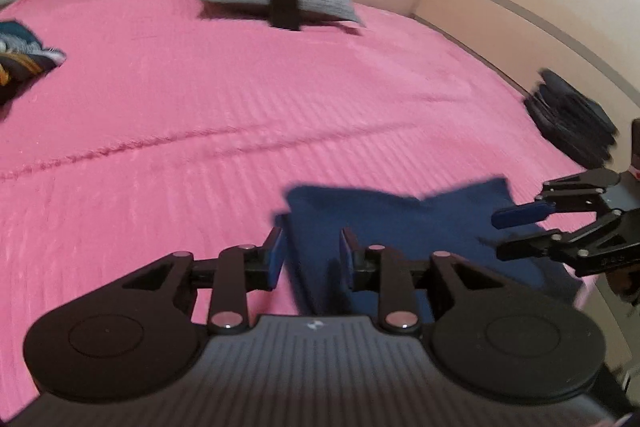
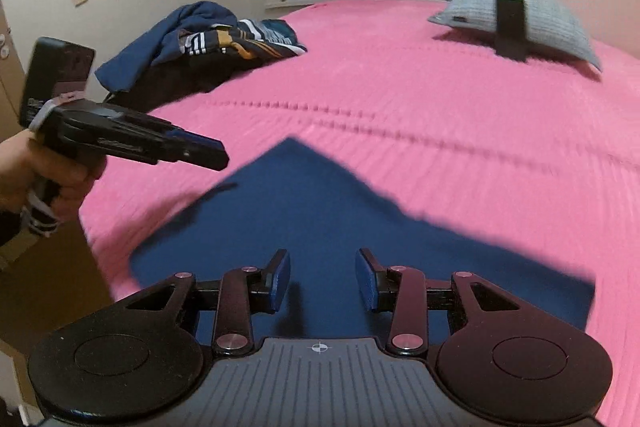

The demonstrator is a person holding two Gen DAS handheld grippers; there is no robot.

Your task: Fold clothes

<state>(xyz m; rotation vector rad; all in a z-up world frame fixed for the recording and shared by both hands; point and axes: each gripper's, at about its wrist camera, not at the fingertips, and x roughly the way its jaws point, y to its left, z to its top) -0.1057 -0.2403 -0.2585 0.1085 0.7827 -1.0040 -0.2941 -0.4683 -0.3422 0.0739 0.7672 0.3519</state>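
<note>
One folded navy garment point(image 2: 328, 223), one clothes heap point(image 2: 200, 39), one pillow point(image 2: 516, 23), two grippers.

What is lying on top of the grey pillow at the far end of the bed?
A flat black rectangular object lies across the grey pillow, its near end hanging over the edge toward the pink bedspread. The blur hides what it is, and the pillow surface beneath it is covered.

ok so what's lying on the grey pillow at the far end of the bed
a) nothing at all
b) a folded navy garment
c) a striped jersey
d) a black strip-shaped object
d: a black strip-shaped object lies across the grey pillow, while the navy garment lies flat on the pink bedspread near both grippers, and the striped clothing sits in a separate pile.
</note>
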